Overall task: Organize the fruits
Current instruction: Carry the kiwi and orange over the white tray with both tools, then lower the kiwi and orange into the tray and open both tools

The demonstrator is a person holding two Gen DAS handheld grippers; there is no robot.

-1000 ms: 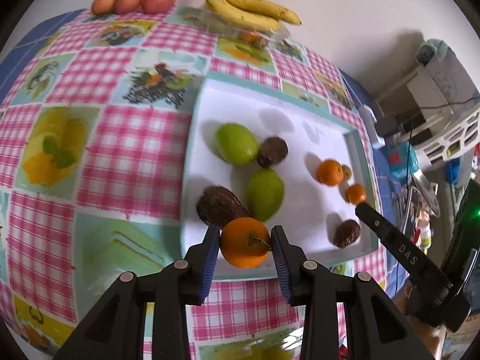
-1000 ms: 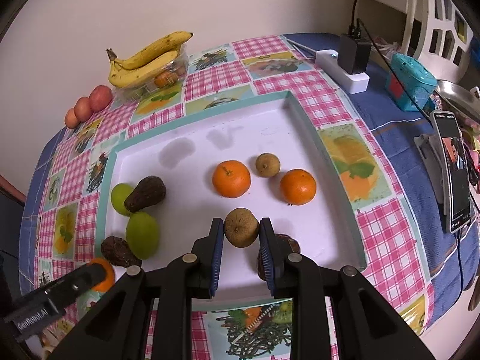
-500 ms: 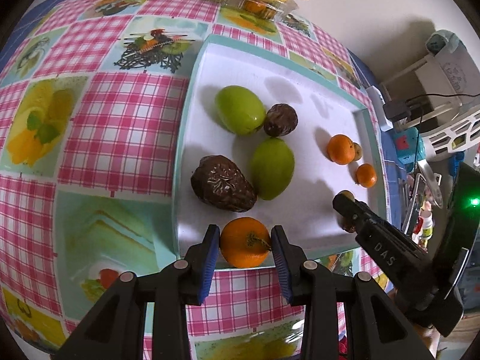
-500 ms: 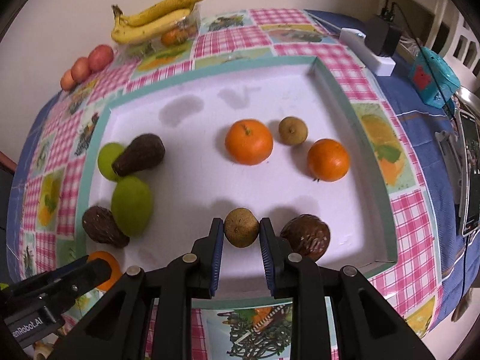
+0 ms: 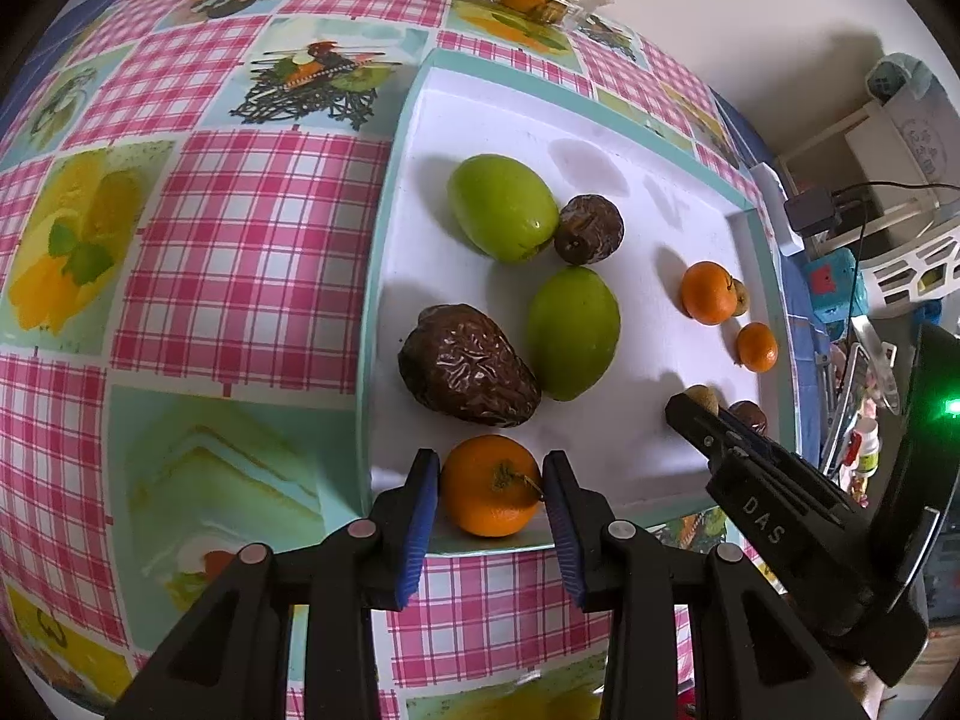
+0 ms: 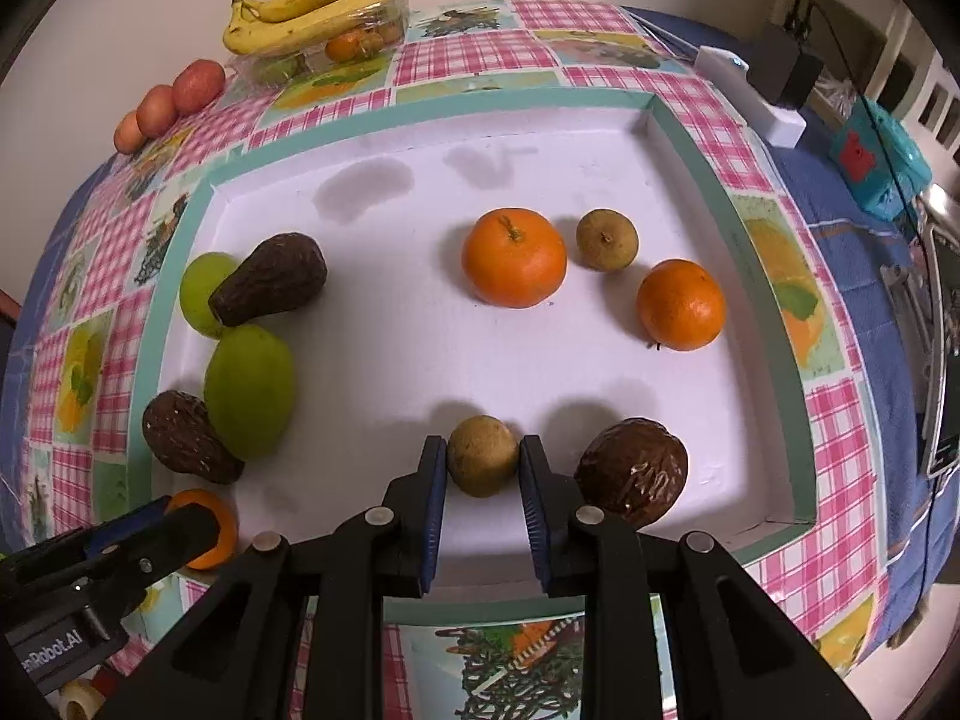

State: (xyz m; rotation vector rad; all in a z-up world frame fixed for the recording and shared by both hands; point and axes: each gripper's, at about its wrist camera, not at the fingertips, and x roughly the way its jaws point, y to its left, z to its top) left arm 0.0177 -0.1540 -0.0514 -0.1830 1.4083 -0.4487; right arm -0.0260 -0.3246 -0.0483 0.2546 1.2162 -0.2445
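Note:
My left gripper (image 5: pixel 491 483) is shut on an orange (image 5: pixel 491 485), low over the near left corner of the white tray (image 5: pixel 600 138). My right gripper (image 6: pixel 483 465) is shut on a small brown round fruit (image 6: pixel 482 462), close above the tray floor (image 6: pixel 390 360) beside a wrinkled dark fruit (image 6: pixel 633 471). On the tray's left lie two green fruits (image 6: pixel 249 390) and two dark wrinkled avocados (image 6: pixel 273 285). Two oranges (image 6: pixel 514 257) and another small brown fruit (image 6: pixel 606 239) sit at the right.
Bananas (image 6: pixel 318 3) rest on a clear box of fruit at the table's far edge, with three reddish fruits (image 6: pixel 174 102) to their left. A white power strip (image 6: pixel 750 93), a teal gadget (image 6: pixel 876 162) and a phone lie off the right side.
Both grippers have come lower and nearer to the tray, each still holding its fruit. The small brown fruit now sits close to the tray floor beside the wrinkled dark fruit.

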